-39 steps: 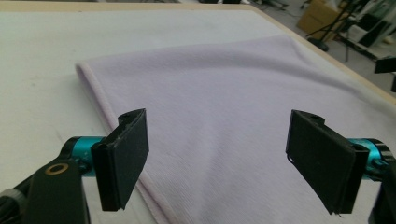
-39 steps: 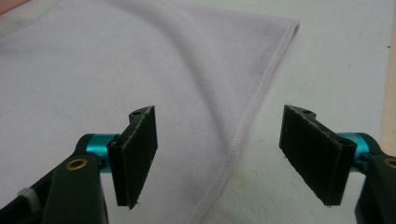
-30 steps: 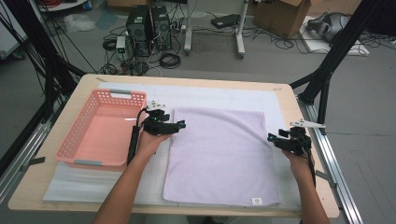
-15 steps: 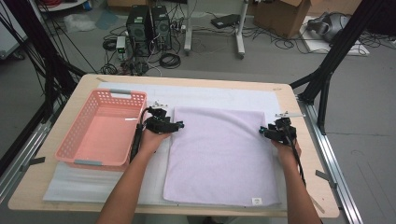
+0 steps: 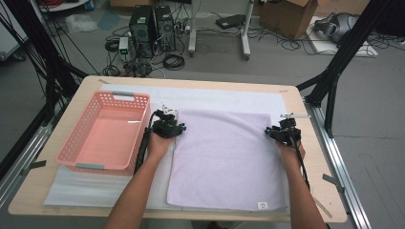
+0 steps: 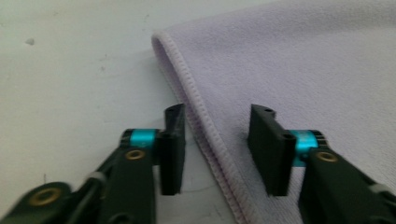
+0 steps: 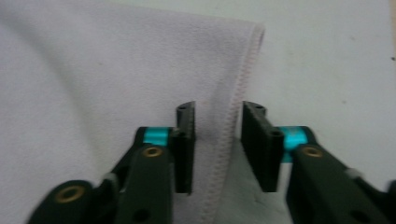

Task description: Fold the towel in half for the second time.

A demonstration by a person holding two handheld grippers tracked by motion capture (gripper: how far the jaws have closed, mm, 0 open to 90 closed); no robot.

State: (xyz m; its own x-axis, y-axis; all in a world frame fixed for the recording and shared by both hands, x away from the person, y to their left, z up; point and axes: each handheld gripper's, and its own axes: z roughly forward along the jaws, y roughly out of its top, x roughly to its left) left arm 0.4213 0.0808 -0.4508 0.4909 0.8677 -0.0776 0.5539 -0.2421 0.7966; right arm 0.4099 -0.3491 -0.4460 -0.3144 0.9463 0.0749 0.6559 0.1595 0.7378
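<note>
A lavender towel (image 5: 229,157) lies flat on a white mat (image 5: 215,98). My left gripper (image 5: 168,127) is low at the towel's left edge, near its far left corner. In the left gripper view the stitched hem (image 6: 196,112) runs between its jaws (image 6: 215,112), which have just been closing, with gaps still on both sides. My right gripper (image 5: 284,132) is at the right edge near the far right corner. Its jaws (image 7: 217,108) have also just been closing and straddle the raised hem (image 7: 233,107) with a narrow gap.
A pink plastic basket (image 5: 130,97) stands empty on the left of the wooden table (image 5: 86,86), just beside my left hand. A small label (image 5: 262,205) marks the towel's near right corner. Cables, computer towers and boxes lie on the floor beyond the table.
My right gripper has moved in from the table's right side to the towel's right edge. The left gripper has stayed at the left edge, slightly lower.
</note>
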